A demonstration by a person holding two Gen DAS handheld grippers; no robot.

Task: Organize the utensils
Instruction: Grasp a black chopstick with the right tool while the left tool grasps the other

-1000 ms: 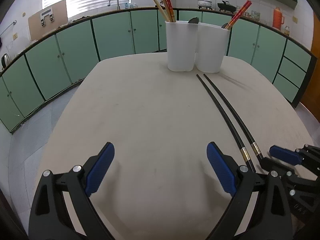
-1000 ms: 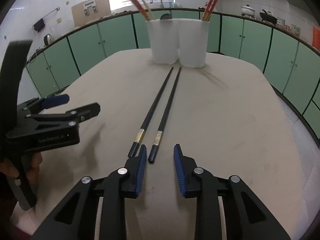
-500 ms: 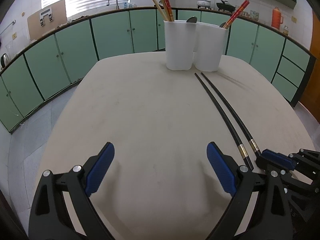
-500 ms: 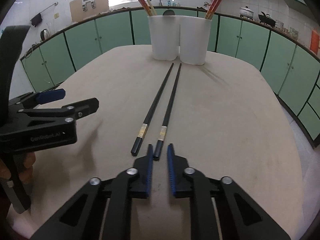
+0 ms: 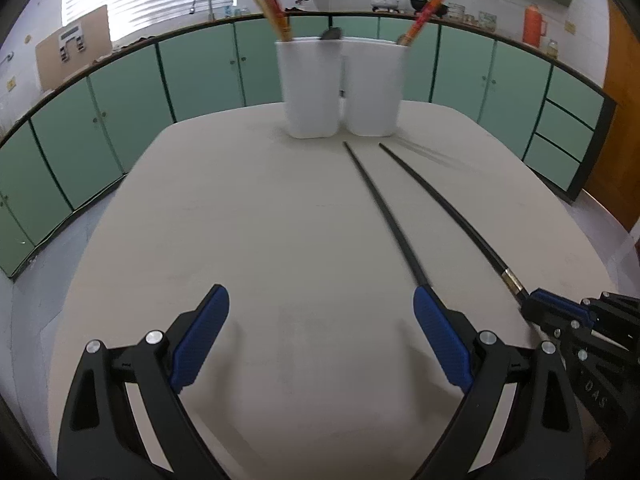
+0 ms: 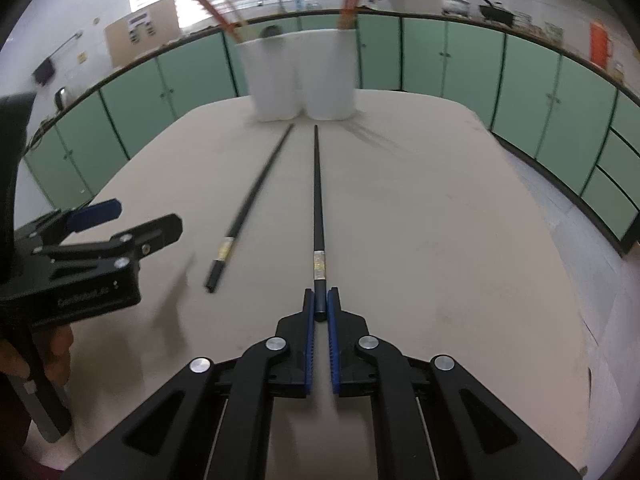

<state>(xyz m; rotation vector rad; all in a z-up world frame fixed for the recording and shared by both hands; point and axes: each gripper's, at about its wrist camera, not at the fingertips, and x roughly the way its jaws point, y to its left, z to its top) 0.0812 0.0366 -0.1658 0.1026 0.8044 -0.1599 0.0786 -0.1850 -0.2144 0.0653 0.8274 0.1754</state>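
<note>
Two long black chopsticks lie on the beige table [image 6: 440,208]. My right gripper [image 6: 320,300] is shut on the thick end of the right chopstick [image 6: 318,200], which points toward two white holders [image 6: 304,76] at the far end. The left chopstick [image 6: 256,196] lies free beside it. In the left wrist view my left gripper [image 5: 320,312] stands open over bare table; the free chopstick [image 5: 384,212] runs to its right finger, and the held chopstick [image 5: 448,208] ends in the right gripper [image 5: 536,304]. The holders [image 5: 340,84] contain red and wooden chopsticks and a spoon.
Green cabinets ring the room behind the table. A counter with a sink, pots and an orange flask [image 5: 534,28] runs along the back wall. A hand [image 6: 52,356] holds the left gripper's handle at the left edge of the right wrist view.
The right gripper's jaws closed onto the end of the right chopstick and swung it away from the other, widening the gap between the two. The left gripper shifted slightly and stayed open.
</note>
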